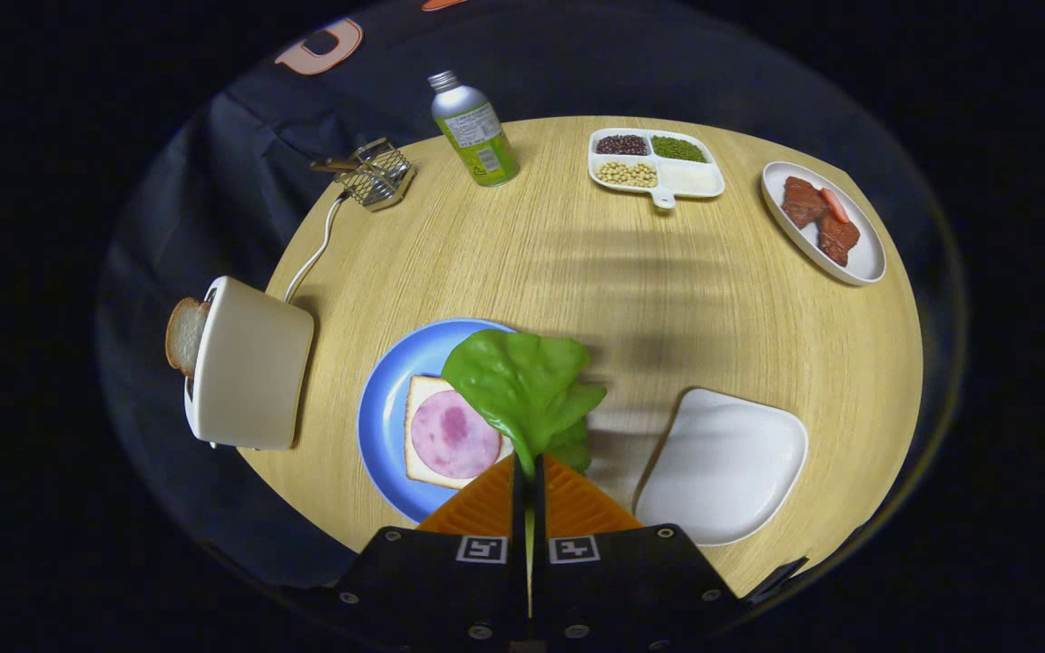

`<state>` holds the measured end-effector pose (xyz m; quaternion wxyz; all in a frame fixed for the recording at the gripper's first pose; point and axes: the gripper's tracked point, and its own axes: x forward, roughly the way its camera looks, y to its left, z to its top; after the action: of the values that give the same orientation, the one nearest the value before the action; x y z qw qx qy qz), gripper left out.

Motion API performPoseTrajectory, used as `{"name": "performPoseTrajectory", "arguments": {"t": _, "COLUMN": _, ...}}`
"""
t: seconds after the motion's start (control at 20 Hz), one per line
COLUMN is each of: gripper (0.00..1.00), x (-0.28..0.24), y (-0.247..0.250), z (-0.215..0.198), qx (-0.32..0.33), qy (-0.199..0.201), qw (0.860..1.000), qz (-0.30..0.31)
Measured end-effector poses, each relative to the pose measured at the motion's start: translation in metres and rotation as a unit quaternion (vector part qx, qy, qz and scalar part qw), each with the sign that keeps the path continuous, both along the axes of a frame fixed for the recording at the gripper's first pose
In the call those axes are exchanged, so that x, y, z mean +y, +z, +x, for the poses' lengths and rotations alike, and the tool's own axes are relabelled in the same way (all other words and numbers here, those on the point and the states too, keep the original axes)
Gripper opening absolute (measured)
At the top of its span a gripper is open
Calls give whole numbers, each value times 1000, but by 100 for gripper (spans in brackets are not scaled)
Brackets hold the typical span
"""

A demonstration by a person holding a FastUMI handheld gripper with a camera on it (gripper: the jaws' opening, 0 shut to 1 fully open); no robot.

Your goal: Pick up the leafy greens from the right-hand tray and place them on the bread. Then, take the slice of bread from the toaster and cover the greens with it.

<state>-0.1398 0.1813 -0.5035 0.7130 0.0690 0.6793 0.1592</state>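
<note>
My gripper [528, 472] is shut on the stem of the leafy greens [522, 385], which hang above the table between the blue plate [382, 408] and the white tray [727, 467]. On the blue plate lies a slice of bread [423, 467] with a round of ham [452, 435] on top, partly hidden by the leaf. The white tray to the right of the fingers is bare. A cream toaster [246, 367] stands left of the plate with a slice of bread [185, 334] sticking out of its slot.
Beyond the fingers stand a green bottle [475, 131], a wire rack [376, 174], a divided dish of beans [657, 161] and an oval plate of meat [822, 222]. The toaster's white cord [316, 249] runs toward the rack. The round wooden table's edge [903, 426] curves close on the right.
</note>
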Motion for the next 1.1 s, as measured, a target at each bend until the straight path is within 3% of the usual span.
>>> {"name": "performPoseTrajectory", "arguments": {"t": 0.45, "gripper": 4, "x": 42, "y": -18, "z": -3, "qx": 22, "qy": 12, "qw": 1000, "qz": -2}}
{"name": "performPoseTrajectory", "arguments": {"t": 0.65, "gripper": 11, "x": 56, "y": -13, "z": -5, "qx": 30, "qy": 7, "qw": 999, "qz": 16}}
{"name": "performPoseTrajectory", "arguments": {"t": 0.75, "gripper": 17, "x": 61, "y": -8, "z": -4, "qx": 30, "qy": 11, "qw": 999, "qz": 21}}
{"name": "performPoseTrajectory", "arguments": {"t": 1.0, "gripper": 54, "x": 79, "y": 15, "z": 3, "qx": 24, "qy": 6, "qw": 999, "qz": 39}}
{"name": "performPoseTrajectory", "arguments": {"t": 1.1, "gripper": 64, "x": 92, "y": 32, "z": 11, "qx": 17, "qy": 2, "qw": 998, "qz": 53}}
